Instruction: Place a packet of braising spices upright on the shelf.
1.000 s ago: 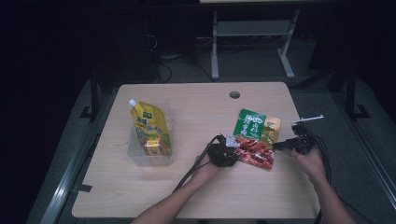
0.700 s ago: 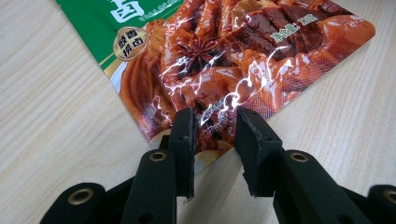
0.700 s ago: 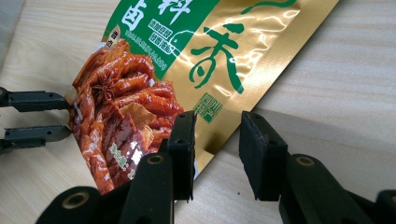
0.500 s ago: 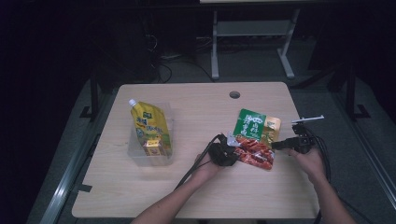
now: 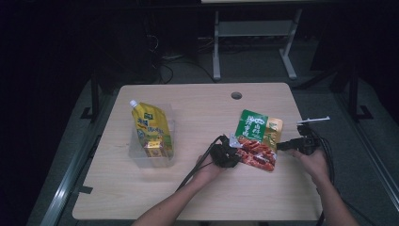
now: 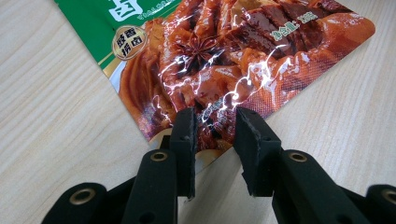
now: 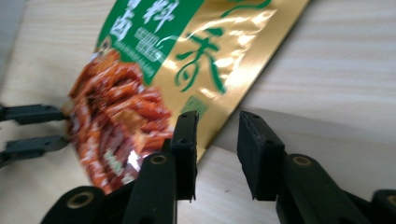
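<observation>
A: Wooden table [image 5: 188, 193], high view. Clear plastic bin [image 5: 136, 157] on the left side holds one yellow spouted pouch [image 5: 150, 129], leaning, cap up past the rim. Nothing else visible in it.

B: And the snack pack?

A: Green-and-red snack pouch [image 5: 256, 139] lies flat on the tabletop, right of centre, well apart from the bin. Left gripper [image 5: 233, 153] at its near left corner, right gripper [image 5: 284, 146] at its right edge.

B: Left gripper view?

A: Jaws narrow, pinched on the pouch's [image 6: 224, 70] bottom edge; foil sits in the gap between the pads [image 6: 184, 135].

B: So held?

A: Yes, corner clamped, rest of the pouch flat on the wood.

B: Right gripper view?

A: Jaws part-open. Gold edge of the pouch [image 7: 187, 60] lies at the left pad [image 7: 186, 135]; can't tell if it touches. No grip. Left gripper's jaws show at far left on the red end.
</observation>
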`<state>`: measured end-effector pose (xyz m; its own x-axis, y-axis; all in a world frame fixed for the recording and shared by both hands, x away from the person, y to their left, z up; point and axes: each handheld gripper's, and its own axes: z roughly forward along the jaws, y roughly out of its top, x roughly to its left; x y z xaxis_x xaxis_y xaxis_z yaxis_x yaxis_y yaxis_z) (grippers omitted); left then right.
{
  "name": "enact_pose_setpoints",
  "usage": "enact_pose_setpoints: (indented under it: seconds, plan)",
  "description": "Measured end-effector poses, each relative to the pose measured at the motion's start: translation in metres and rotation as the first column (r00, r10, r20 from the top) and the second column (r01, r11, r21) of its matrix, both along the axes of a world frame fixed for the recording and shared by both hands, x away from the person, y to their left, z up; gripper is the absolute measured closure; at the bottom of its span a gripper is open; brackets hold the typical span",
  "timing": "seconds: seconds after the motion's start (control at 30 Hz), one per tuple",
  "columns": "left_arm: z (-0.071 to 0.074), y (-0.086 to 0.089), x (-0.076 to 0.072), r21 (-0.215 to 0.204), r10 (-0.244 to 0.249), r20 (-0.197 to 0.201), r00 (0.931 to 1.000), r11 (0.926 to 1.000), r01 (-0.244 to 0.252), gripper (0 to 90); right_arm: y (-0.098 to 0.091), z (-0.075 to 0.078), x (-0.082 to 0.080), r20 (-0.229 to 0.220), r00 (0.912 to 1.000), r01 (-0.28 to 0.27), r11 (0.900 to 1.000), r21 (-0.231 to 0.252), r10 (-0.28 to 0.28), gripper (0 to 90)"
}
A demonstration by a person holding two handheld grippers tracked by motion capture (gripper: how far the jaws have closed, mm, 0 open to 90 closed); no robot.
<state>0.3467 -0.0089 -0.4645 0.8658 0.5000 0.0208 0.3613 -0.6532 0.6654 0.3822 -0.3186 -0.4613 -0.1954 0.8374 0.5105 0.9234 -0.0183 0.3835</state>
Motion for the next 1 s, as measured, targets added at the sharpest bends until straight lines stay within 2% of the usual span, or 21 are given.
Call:
enact_pose_setpoints:
  seconds: [0.07, 0.2, 0.27, 0.4, 0.47, 0.53, 0.63, 0.7, 0.8, 0.83, 1.0]
  plan:
    - [0.000, 0.000, 0.000, 0.001, -0.001, 0.000, 1.0000, 1.0000, 0.001, 68.4, 0.001, -0.001, 0.000, -0.002, 0.9999, 0.016, 0.9997, 0.016, -0.016, 66.3]
    - [0.000, 0.000, 0.000, 0.004, -0.002, 0.002, 1.0000, 1.0000, 0.002, 68.5, 0.006, -0.003, 0.002, 0.002, 1.0000, 0.004, 0.9990, 0.044, -0.004, 67.1]
    - [0.000, 0.000, 0.000, 0.004, -0.003, 0.001, 1.0000, 1.0000, 0.003, 68.5, 0.007, -0.003, 0.002, 0.002, 1.0000, -0.003, 0.9991, 0.042, 0.002, 67.4]
    - [0.000, 0.000, 0.000, 0.003, -0.004, 0.001, 1.0000, 1.0000, 0.004, 68.5, 0.008, -0.006, 0.003, -0.015, 0.9996, -0.021, 0.9951, 0.097, 0.023, 69.8]
    - [0.000, -0.001, 0.000, 0.005, -0.004, 0.002, 1.0000, 1.0000, 0.004, 68.5, 0.011, -0.004, 0.003, -0.011, 0.9995, -0.028, 0.9968, 0.075, 0.029, 69.6]
    - [0.000, -0.001, 0.000, 0.005, -0.003, 0.002, 1.0000, 1.0000, 0.003, 68.5, 0.010, -0.002, 0.003, 0.010, 0.9999, -0.013, 0.9992, 0.037, 0.013, 67.9]
    - [0.000, -0.001, 0.000, 0.005, -0.005, 0.001, 1.0000, 1.0000, 0.005, 68.5, 0.007, 0.000, 0.003, 0.018, 0.9998, 0.005, 1.0000, -0.007, -0.005, 65.6]
    - [0.001, -0.001, 0.000, 0.008, -0.004, 0.000, 1.0000, 1.0000, 0.004, 68.6, 0.004, 0.000, 0.003, 0.034, 0.9993, 0.015, 0.9997, -0.019, -0.015, 64.3]
    - [0.001, -0.001, 0.000, 0.012, -0.004, 0.002, 1.0000, 0.9999, 0.004, 68.5, 0.003, 0.002, 0.007, 0.057, 0.9981, 0.026, 0.9973, -0.068, -0.022, 61.4]
    - [0.001, -0.001, 0.001, 0.014, -0.005, 0.002, 1.0000, 0.9999, 0.005, 68.4, 0.004, 0.003, 0.009, 0.046, 0.9985, 0.033, 0.9963, -0.079, -0.030, 60.5]
    - [0.001, 0.001, 0.006, 0.017, 0.011, 0.002, 0.9999, 0.9998, -0.011, 68.1, 0.008, 0.012, 0.023, 0.099, 0.9943, 0.054, 0.9881, -0.144, -0.041, 58.0]
